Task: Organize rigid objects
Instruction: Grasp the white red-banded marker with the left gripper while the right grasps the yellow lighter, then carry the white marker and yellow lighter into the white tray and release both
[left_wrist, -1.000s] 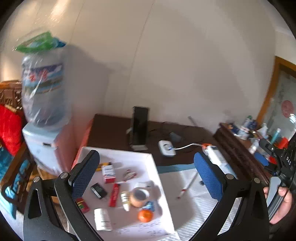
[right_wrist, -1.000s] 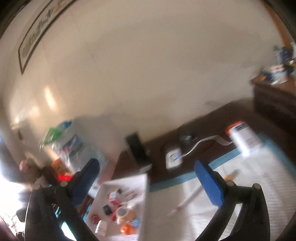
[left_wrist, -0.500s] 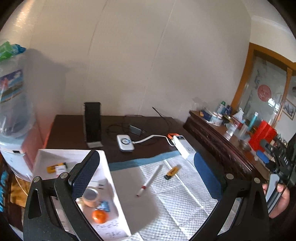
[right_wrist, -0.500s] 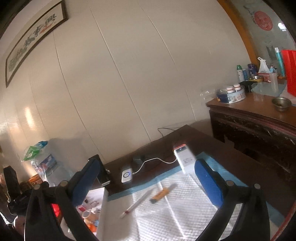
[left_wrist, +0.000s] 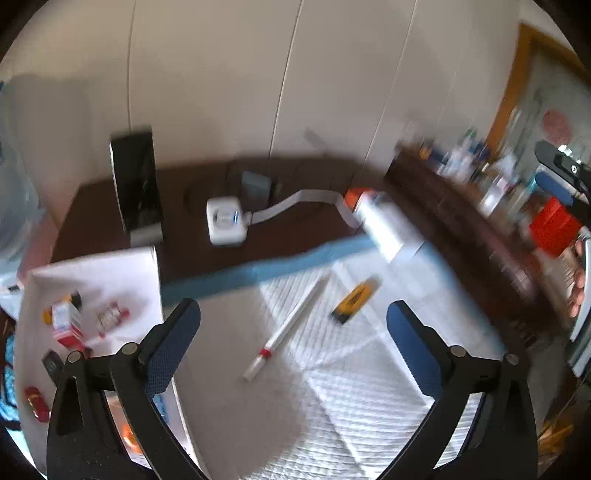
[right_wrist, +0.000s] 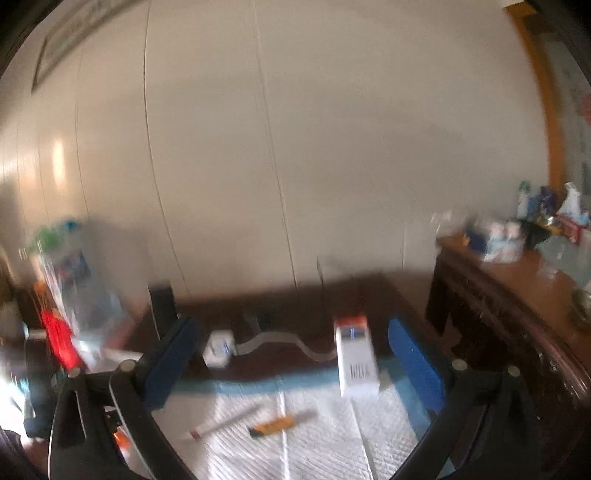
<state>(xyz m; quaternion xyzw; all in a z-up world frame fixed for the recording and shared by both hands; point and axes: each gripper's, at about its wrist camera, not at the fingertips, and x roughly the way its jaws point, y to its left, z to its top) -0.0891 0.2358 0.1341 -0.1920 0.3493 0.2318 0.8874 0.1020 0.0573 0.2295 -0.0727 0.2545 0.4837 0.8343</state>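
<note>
A white pen with a red band and a yellow-and-black lighter lie on the white quilted mat. Both also show in the right wrist view, the pen left of the lighter. A white box with an orange end lies at the mat's far edge. A white tray at the left holds several small items. My left gripper is open and empty above the mat, near the pen. My right gripper is open and empty, higher and further back.
A black upright device and a white charger with a flat cable stand on the dark table behind the mat. A dark wooden sideboard with bottles is at the right. A water dispenser stands at the left.
Both views have swung and blurred. The left gripper has dropped closer to the mat, pen and lighter. The right view has turned back to the left, facing the table.
</note>
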